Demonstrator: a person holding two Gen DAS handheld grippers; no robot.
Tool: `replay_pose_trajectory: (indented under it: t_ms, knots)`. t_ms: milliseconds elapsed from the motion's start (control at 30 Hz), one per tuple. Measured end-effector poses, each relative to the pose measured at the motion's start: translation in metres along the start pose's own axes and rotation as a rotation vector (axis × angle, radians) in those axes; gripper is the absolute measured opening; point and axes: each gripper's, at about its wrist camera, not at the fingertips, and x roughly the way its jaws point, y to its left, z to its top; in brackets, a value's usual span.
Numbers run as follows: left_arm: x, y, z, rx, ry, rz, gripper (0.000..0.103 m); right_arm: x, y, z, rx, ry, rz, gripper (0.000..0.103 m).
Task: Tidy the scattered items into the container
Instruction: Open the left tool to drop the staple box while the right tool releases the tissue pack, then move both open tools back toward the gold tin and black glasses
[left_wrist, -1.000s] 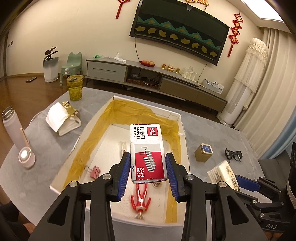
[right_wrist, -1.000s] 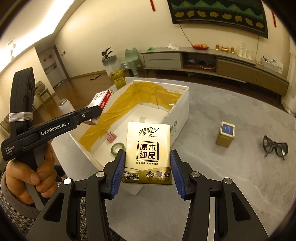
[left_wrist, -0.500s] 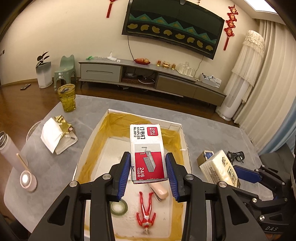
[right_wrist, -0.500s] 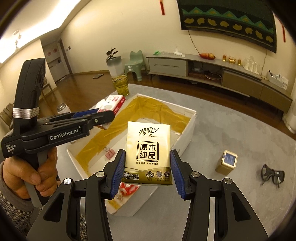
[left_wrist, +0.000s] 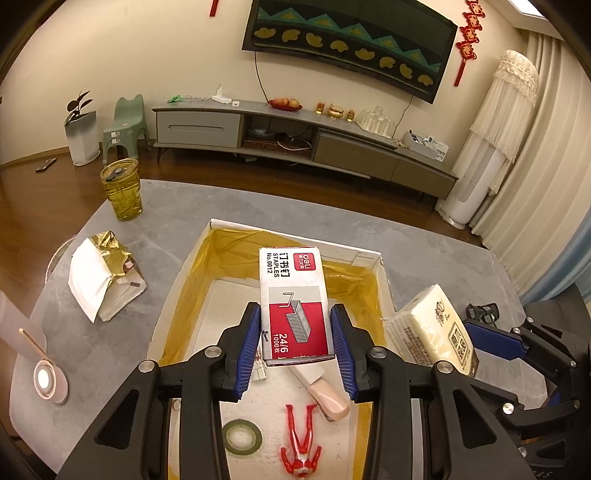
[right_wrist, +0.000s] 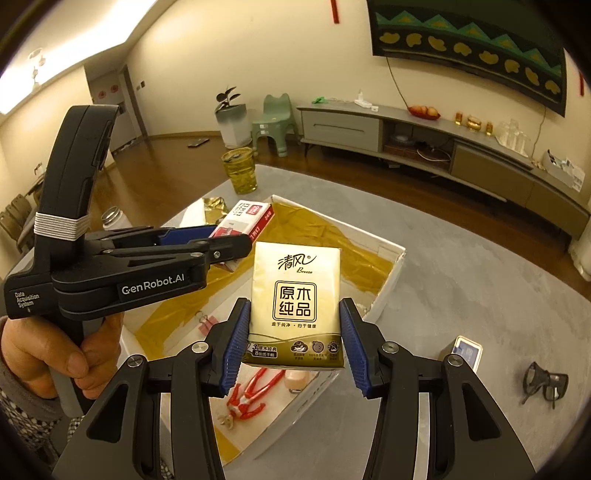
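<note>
My left gripper (left_wrist: 295, 347) is shut on a red and white staples box (left_wrist: 293, 302), held above the inside of the white cardboard box (left_wrist: 184, 266) lined with yellow tape. My right gripper (right_wrist: 293, 343) is shut on a gold tissue pack (right_wrist: 295, 306), held over the box's near right rim (right_wrist: 391, 273). In the left wrist view the tissue pack (left_wrist: 434, 328) hangs just right of the box. On the box floor lie a red toy figure (left_wrist: 301, 446), a roll of green tape (left_wrist: 242, 435), a pink stapler (left_wrist: 328, 400) and pink binder clips (right_wrist: 205, 325).
On the grey table stand a yellow glass jar (left_wrist: 122, 190), a torn gold and white bag (left_wrist: 105, 275), a small round lamp (left_wrist: 46, 378), a small gold tin (right_wrist: 465, 350) and black glasses (right_wrist: 545, 380). A hand (right_wrist: 55, 358) holds the left gripper's handle.
Both grippers have risen and moved in over the box with their loads. The tissue pack has come from beside the table's right part to the box's right rim.
</note>
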Motion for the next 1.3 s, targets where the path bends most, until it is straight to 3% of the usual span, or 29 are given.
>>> replay_pose_trajectory:
  t_ms: [567,1033,1100,1300]
  knots:
    - [0.064,0.015,0.021,-0.019,0.142,0.03,0.04,0.058,-0.017,0.026,-0.033,0.071,-0.013,0.051]
    - [0.104,0.028,0.03,-0.021,0.155,0.119,0.041,0.109,-0.021,0.031,-0.075,0.141,-0.035,0.055]
    - [0.107,0.033,0.03,-0.041,0.161,0.137,0.05,0.11,-0.024,0.029,-0.063,0.141,-0.037,0.055]
    - [0.105,0.038,0.029,-0.067,0.16,0.118,0.051,0.103,-0.031,0.021,-0.039,0.128,-0.017,0.055]
